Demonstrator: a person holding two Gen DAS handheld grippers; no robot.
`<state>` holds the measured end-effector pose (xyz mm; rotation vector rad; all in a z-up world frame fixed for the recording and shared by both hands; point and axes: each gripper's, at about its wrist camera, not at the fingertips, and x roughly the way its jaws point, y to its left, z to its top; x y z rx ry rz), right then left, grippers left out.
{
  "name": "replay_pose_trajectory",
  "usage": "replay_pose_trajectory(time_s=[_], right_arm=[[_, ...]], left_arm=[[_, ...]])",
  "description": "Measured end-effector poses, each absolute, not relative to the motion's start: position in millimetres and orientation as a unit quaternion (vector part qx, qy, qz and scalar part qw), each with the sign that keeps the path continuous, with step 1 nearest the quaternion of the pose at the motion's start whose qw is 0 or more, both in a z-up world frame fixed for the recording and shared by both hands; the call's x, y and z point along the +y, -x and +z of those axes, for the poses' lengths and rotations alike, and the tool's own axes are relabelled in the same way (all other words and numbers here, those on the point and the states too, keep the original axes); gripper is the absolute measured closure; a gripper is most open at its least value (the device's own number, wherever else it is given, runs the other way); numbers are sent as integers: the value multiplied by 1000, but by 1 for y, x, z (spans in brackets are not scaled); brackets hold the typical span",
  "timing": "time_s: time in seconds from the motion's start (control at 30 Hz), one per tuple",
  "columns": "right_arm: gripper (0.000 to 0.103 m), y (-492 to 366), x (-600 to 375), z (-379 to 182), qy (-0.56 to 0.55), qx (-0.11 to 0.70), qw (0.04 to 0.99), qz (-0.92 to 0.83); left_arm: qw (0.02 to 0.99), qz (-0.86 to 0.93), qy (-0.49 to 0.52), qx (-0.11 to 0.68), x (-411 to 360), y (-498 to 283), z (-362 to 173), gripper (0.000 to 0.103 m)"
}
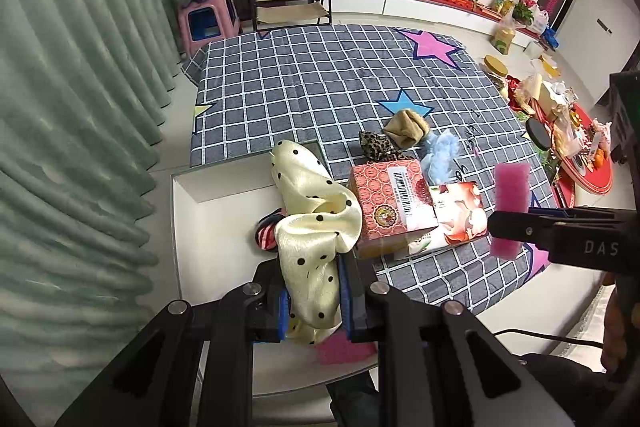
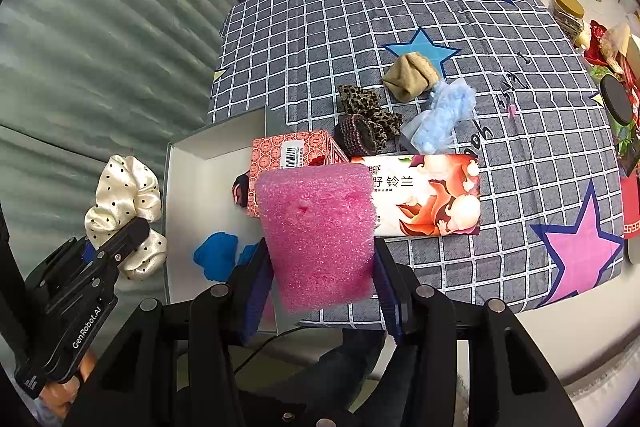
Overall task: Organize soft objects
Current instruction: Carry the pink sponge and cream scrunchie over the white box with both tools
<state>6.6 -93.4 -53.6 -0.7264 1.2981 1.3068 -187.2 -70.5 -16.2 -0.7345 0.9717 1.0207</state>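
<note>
Over the white box (image 1: 192,203), the left gripper (image 1: 314,301) was clamped tight on a cream polka-dot scrunchie (image 1: 316,223), jaws nearly together with the fabric bunched between the blue pads (image 1: 282,311) and the rest of it sticking up above the fingers. From the right wrist view the same scrunchie (image 2: 128,211) showed just left of the box's outer wall, the left gripper (image 2: 116,247) biting its lower part.

Right gripper (image 2: 320,291) was closed on a pink foam block (image 2: 316,231), jaws part-way apart, pads pressing both sides, block standing up out of the fingers. From the left wrist view, that block (image 1: 510,207) sat out to the right over the checked blanket (image 1: 320,79), right gripper (image 1: 508,227) pinching it near the lower half.

Inside the box: a blue soft piece (image 2: 218,255) on the floor, a red-striped scrunchie (image 1: 266,231) near the middle, a pink piece (image 1: 344,349) at the near end.

A red patterned carton (image 1: 390,203) leaned over the box's right edge, touching a flat tissue pack (image 2: 428,195) on the blanket. Behind them on the blanket: leopard-print scrunchie (image 2: 366,107), dark knitted scrunchie (image 2: 358,135), tan rolled cloth (image 2: 410,75), pale blue mesh puff (image 2: 444,115), all close together.

Red round table (image 1: 588,167) with clutter stood off the blanket's right side.
</note>
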Motion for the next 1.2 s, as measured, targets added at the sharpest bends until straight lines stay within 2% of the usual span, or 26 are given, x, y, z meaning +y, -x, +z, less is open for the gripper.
replay_pose_trajectory(time_s=[1.2], right_arm=[[54, 0, -85, -58, 320, 548, 542, 551]], left_arm=[[693, 459, 341, 439, -64, 196, -29, 82]])
